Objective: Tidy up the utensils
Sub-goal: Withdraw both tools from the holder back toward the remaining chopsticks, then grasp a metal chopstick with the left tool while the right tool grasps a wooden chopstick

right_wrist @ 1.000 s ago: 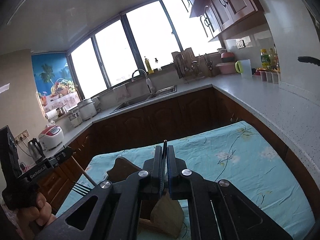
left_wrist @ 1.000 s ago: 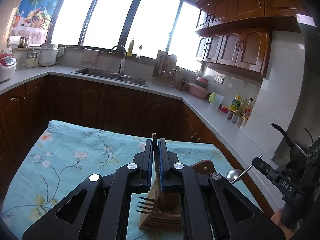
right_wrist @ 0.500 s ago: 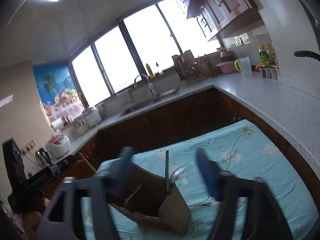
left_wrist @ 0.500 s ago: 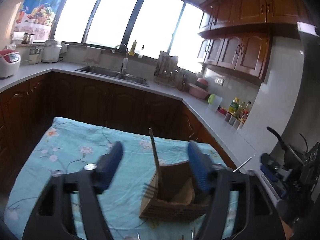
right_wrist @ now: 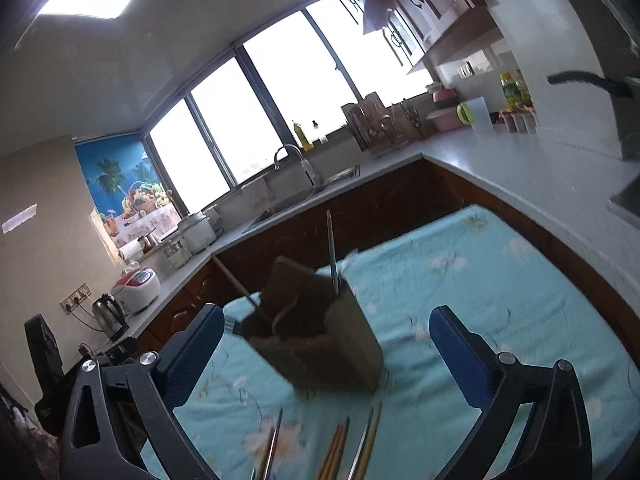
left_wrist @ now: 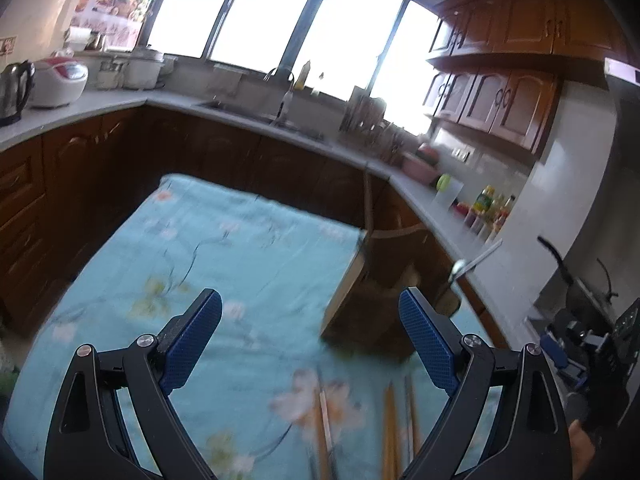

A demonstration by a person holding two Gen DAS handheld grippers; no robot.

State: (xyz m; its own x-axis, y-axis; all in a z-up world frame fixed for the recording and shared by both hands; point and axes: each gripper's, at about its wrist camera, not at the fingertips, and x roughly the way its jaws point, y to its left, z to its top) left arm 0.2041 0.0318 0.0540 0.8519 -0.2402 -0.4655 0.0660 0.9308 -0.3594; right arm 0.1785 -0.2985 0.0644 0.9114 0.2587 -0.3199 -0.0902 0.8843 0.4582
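Note:
A wooden utensil holder stands on the table with the floral turquoise cloth. Utensil handles stick up out of it: a wooden-handled one and a spoon in the left wrist view, a metal handle in the right wrist view. Several chopsticks lie on the cloth in front of the holder. My left gripper is open and empty, pulled back from the holder. My right gripper is open and empty, with the holder seen between its fingers.
Kitchen counters with dark wood cabinets wrap around the table. A sink is at the back. A rice cooker and kettle stand on the left counter. Bottles and a jug stand on the right counter.
Both grippers were shut on utensil handles over the holder; both have opened, left the utensils standing in the holder, and drawn back. The chopsticks on the cloth have come into view.

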